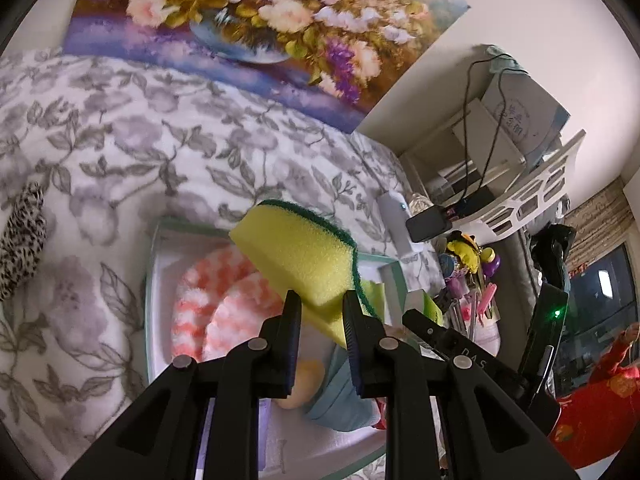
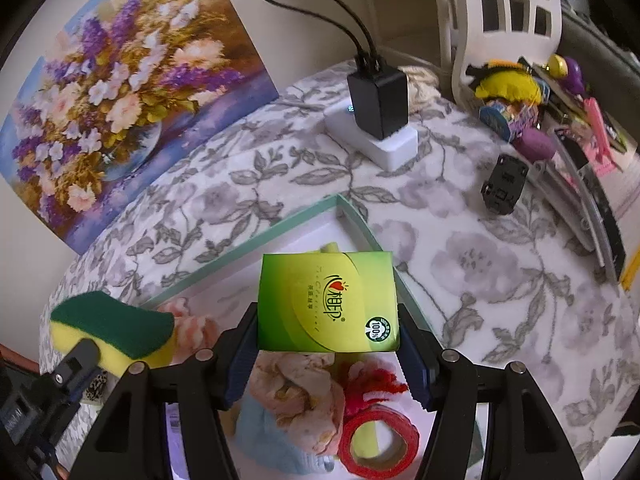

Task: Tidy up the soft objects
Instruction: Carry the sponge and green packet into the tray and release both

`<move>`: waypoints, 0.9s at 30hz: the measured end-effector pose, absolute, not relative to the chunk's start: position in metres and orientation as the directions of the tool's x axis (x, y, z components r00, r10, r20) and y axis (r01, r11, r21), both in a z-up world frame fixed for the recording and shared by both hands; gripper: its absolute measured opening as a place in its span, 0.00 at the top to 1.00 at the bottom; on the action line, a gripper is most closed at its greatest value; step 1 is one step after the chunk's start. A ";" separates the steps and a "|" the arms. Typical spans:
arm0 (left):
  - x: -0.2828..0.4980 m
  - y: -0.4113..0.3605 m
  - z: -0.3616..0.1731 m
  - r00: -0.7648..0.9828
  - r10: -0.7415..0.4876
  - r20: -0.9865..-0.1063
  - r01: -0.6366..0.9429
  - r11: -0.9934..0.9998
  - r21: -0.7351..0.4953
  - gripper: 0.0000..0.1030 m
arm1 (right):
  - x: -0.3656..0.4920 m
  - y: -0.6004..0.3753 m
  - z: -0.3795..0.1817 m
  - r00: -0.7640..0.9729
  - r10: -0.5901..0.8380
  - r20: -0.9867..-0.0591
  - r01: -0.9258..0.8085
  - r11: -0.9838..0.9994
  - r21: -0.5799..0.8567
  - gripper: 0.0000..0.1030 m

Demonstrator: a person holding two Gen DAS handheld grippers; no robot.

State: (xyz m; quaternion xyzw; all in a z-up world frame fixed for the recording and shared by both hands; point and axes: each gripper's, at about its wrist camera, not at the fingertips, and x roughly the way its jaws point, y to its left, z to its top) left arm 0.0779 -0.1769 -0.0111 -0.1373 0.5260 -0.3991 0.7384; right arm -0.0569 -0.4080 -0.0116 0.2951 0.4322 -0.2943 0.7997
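My left gripper [image 1: 320, 300] is shut on a yellow sponge with a green scouring side [image 1: 296, 256] and holds it above a white box with a teal rim [image 1: 154, 280]. The sponge also shows in the right wrist view [image 2: 112, 328], with the left gripper [image 2: 76, 364] on it. My right gripper [image 2: 328, 332] is shut on a green tissue pack [image 2: 326, 302] above the same box [image 2: 240, 248]. In the box lie a pink-and-white fluffy cloth [image 1: 216, 304], a peach soft piece [image 2: 296, 396], a light blue cloth [image 2: 264, 436] and a red ring [image 2: 378, 436].
The box rests on a grey floral bedspread [image 2: 480, 264]. A white power strip with a black charger [image 2: 376, 120] lies beyond it. A flower painting [image 1: 256, 20] leans on the wall. Toys and pens [image 2: 528, 100] clutter the right. A leopard-print item [image 1: 20, 240] lies left.
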 end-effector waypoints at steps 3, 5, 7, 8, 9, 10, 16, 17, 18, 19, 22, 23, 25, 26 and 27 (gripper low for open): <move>0.082 -0.174 -0.021 0.126 -0.729 -0.673 0.422 0.653 -0.629 0.79 | -0.053 -0.410 -0.019 0.449 -0.208 -0.869 0.724 0.655 0.216 0.36; 0.086 -0.171 -0.027 0.120 -0.714 -0.689 0.404 0.669 -0.623 0.79 | -0.051 -0.409 -0.022 0.444 -0.208 -0.872 0.725 0.655 0.213 0.36; 0.089 -0.168 -0.033 0.111 -0.694 -0.712 0.390 0.689 -0.611 0.79 | -0.049 -0.409 -0.025 0.443 -0.201 -0.874 0.725 0.654 0.216 0.36; 0.090 -0.166 -0.036 0.106 -0.687 -0.719 0.379 0.697 -0.609 0.79 | -0.049 -0.408 -0.026 0.440 -0.199 -0.876 0.725 0.654 0.216 0.36; 0.091 -0.164 -0.039 0.101 -0.683 -0.723 0.370 0.701 -0.610 0.79 | -0.048 -0.408 -0.027 0.436 -0.200 -0.877 0.726 0.655 0.212 0.36; 0.092 -0.163 -0.040 0.098 -0.680 -0.726 0.362 0.704 -0.611 0.79 | -0.048 -0.408 -0.027 0.433 -0.203 -0.878 0.727 0.655 0.207 0.36; 0.095 -0.157 -0.044 0.083 -0.585 -0.807 0.339 0.778 -0.529 0.79 | -0.050 -0.407 -0.028 0.408 -0.204 -0.890 0.743 0.640 0.194 0.36; 0.095 -0.154 -0.045 0.072 -0.586 -0.807 0.326 0.779 -0.536 0.79 | -0.051 -0.407 -0.028 0.409 -0.202 -0.890 0.742 0.641 0.195 0.36; 0.096 -0.152 -0.045 0.066 -0.589 -0.806 0.320 0.777 -0.542 0.79 | -0.051 -0.406 -0.027 0.409 -0.200 -0.890 0.740 0.643 0.196 0.36; 0.096 -0.150 -0.044 0.062 -0.585 -0.808 0.318 0.779 -0.540 0.78 | -0.051 -0.405 -0.027 0.410 -0.198 -0.890 0.737 0.646 0.196 0.35; 0.095 -0.146 -0.037 0.072 -0.566 -0.821 0.323 0.792 -0.518 0.68 | -0.051 -0.403 -0.023 0.418 -0.198 -0.887 0.732 0.652 0.199 0.33; 0.094 -0.144 -0.035 0.073 -0.566 -0.821 0.325 0.792 -0.516 0.63 | -0.051 -0.402 -0.022 0.420 -0.199 -0.886 0.730 0.654 0.199 0.30; 0.094 -0.143 -0.031 0.075 -0.568 -0.819 0.326 0.791 -0.518 0.62 | -0.051 -0.400 -0.019 0.426 -0.199 -0.883 0.724 0.660 0.200 0.27; 0.093 -0.142 -0.029 0.077 -0.566 -0.821 0.330 0.791 -0.515 0.61 | -0.051 -0.398 -0.018 0.427 -0.198 -0.882 0.719 0.665 0.199 0.27; 0.092 -0.142 -0.028 0.079 -0.561 -0.824 0.333 0.794 -0.508 0.60 | -0.051 -0.396 -0.017 0.427 -0.199 -0.882 0.717 0.669 0.196 0.27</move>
